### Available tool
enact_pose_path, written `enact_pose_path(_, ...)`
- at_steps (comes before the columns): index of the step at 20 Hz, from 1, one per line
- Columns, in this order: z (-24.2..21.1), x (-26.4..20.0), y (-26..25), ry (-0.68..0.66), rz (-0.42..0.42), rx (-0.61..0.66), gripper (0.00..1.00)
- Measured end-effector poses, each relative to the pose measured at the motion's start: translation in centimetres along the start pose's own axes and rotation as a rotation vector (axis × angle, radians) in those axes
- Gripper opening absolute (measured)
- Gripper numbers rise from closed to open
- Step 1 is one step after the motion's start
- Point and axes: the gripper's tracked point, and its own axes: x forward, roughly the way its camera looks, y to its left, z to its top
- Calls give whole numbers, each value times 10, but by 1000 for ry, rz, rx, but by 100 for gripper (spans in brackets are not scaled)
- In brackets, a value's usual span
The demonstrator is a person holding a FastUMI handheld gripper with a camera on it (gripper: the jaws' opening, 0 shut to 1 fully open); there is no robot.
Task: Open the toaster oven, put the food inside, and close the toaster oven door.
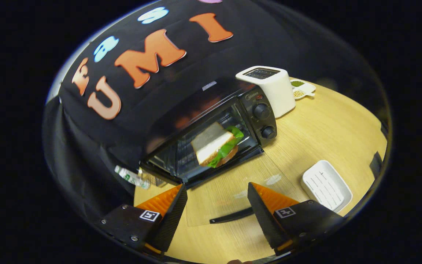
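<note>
Spread wide apart, the gripper holds nothing, its two wedge-shaped fingers hanging over the pale wood-grain table. Between the fingers lies the toaster oven's glass door, folded down flat, so clear that the table grain shows through it; its dark bar handle sits at the near edge. Just beyond the fingers stands the toaster oven, a glossy black box with two round knobs stacked on its right panel. Inside, on the wire rack, rests the sandwich: square white bread, a frill of green lettuce and a browner layer beneath. Right of the fingers lies a white rectangular ribbed tray. Behind the oven's knob side stands a white, smooth, rounded pop-up toaster, touching or nearly touching it, and past that a small white dish with green and yellowish contents. A crumpled clear wrapper lies by the oven's left corner.
</note>
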Motion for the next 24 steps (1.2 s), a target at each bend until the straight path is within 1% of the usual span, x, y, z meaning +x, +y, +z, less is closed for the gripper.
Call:
enact_pose_path(4,-40,3,-9,83,-63,-265,99)
enact_pose_path(6,-66,7,-11,150,-72,-342,99)
enact_pose_path(9,-96,18,-30,229,-123,-440,99)
enact_pose_path(12,-112,33,-40,270,-162,-480,100)
enact_pose_path(16,-115,52,-50,274,-205,-518,100)
enact_pose_path(20,-114,62,-50,269,-212,-526,100)
enact_pose_path(24,-103,54,-44,240,-188,-507,100)
